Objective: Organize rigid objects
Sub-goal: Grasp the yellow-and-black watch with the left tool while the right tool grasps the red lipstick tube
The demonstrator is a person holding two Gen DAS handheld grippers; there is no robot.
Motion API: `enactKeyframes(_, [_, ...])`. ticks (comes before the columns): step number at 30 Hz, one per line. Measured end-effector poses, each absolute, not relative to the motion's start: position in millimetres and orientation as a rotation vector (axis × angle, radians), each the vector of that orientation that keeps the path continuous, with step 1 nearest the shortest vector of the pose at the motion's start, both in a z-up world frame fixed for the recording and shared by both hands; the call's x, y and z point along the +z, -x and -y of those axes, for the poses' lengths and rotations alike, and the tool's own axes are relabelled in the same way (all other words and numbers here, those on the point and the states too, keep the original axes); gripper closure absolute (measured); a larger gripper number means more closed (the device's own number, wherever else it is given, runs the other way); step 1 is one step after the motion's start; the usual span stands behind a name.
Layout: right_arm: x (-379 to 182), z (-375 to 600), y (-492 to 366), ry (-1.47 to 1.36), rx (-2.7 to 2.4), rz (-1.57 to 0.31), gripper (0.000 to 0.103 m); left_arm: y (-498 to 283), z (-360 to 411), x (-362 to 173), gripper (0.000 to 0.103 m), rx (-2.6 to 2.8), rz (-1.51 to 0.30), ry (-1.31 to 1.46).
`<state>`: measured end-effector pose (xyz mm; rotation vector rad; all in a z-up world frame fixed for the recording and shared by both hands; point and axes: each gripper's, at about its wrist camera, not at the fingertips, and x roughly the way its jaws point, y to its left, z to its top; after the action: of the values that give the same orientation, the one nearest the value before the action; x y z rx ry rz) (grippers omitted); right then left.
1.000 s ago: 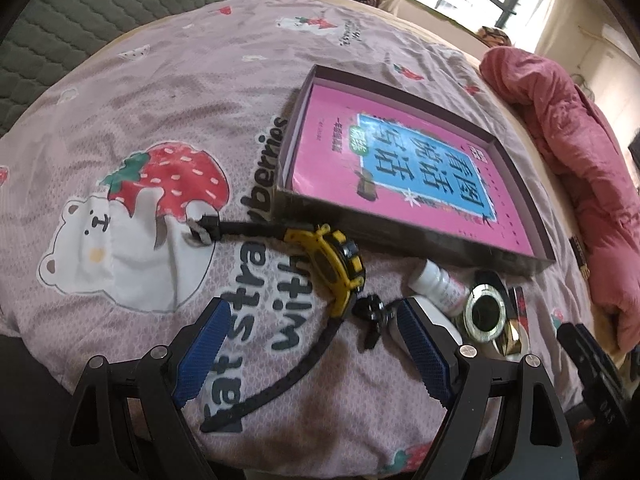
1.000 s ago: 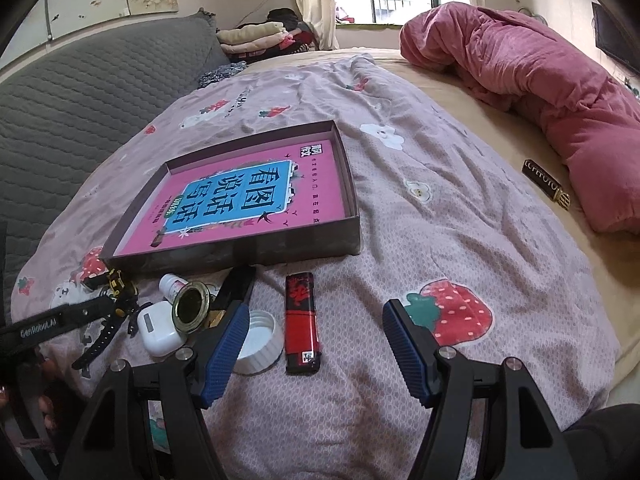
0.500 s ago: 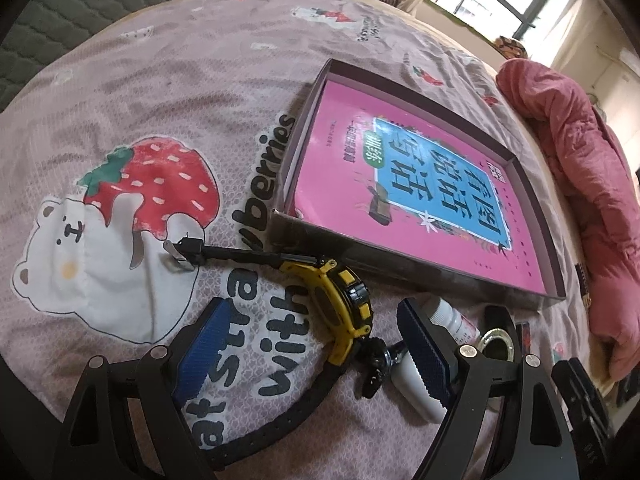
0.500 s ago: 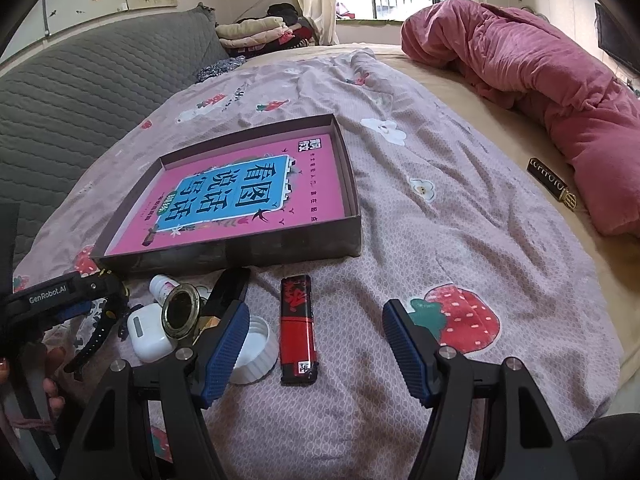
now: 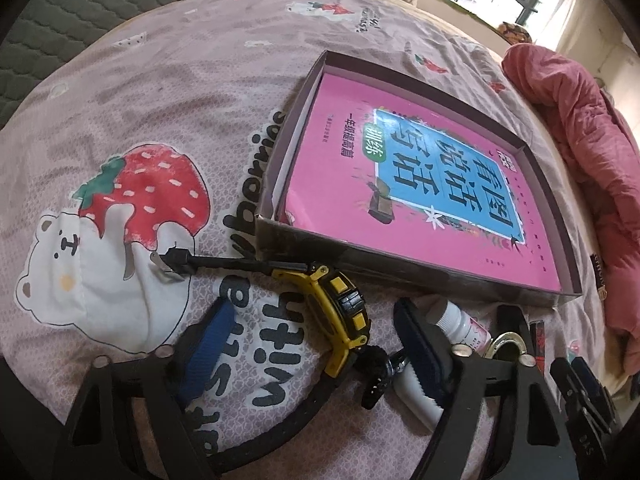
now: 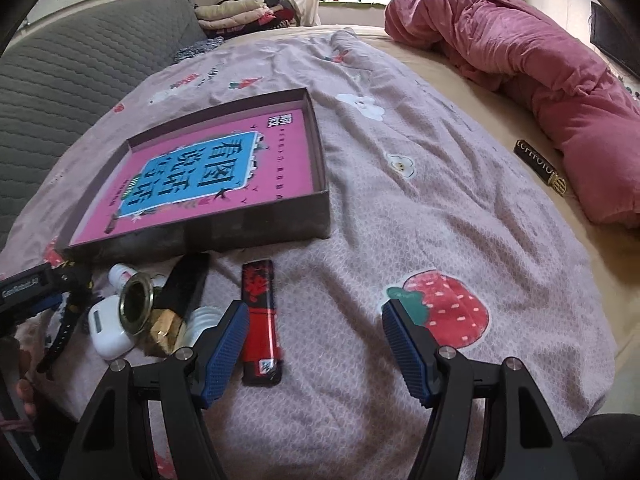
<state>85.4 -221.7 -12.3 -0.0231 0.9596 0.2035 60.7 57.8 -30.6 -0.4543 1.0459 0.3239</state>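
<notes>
while "with" shows on the sheet (image 5: 132,92), the left claw (image 5: 312,338), jaws narrowing, straddles the watch (image 5: 340,312), seemingly ungripped.

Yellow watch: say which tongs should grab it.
Left. The left tongs, jaws just narrowing but untouching, straddle the yellow watch; the right tongs hover by the red lighter.

Both hand-held grippers point steeply down, left (image 5: 314,350) narrowing, right (image 6: 314,350) spread wide.
</notes>
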Motion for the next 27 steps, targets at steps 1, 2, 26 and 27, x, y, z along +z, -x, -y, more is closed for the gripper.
enactKeyframes(1, [-13,221,-87,0.026,0.203,-0.962,0.034,-61,-58,-31,0.031,0.325,-1.050,0.449])
enactKeyframes(2, [-14,219,-88,0.031,0.204,-0.964,0.034,-62,-58,-31,0.033,0.328,-1.054,0.446])
enactKeyframes(26, [-37,181,-110,0.151,0.305,-1.044,0.064,-76,-50,-40,0.061,0.298,-1.070,0.393])
enactKeyframes(27, [-37,181,-110,0.151,0.310,-1.045,0.064,-77,-50,-41,0.061,0.299,-1.070,0.394])
